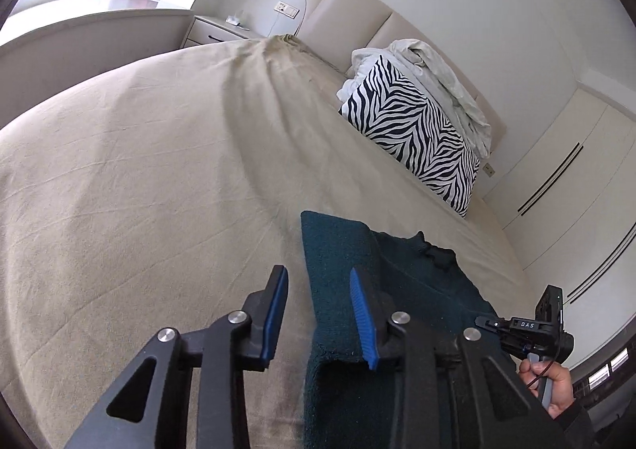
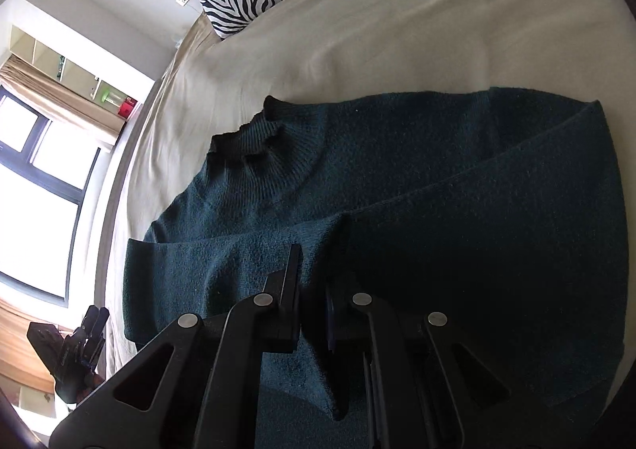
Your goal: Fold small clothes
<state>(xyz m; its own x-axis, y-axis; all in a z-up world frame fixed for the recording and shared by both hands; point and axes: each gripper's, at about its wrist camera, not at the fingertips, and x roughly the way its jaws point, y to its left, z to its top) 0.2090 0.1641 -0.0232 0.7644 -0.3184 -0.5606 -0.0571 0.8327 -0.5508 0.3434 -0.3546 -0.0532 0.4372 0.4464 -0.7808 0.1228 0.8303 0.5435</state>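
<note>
A dark teal sweater [image 2: 397,179] lies flat on the bed [image 1: 139,179], its ribbed collar ahead and to the left of the right gripper [image 2: 314,302], with a sleeve folded across the body. The right fingers stand narrow around a raised fold of the knit, though the shadow there makes it hard to be sure they are fully clamped. The left gripper [image 1: 320,314] has its fingers wide and holds nothing; the sweater's left edge runs up between them. To fold well, the left fingers should probably close on that edge level with the right grip, so both lift evenly and the fold lands square. Only the right view shows the collar and sleeve clearly; only the left view shows the zebra pillow [image 1: 413,139] whole, well beyond the fingertips.
</note>
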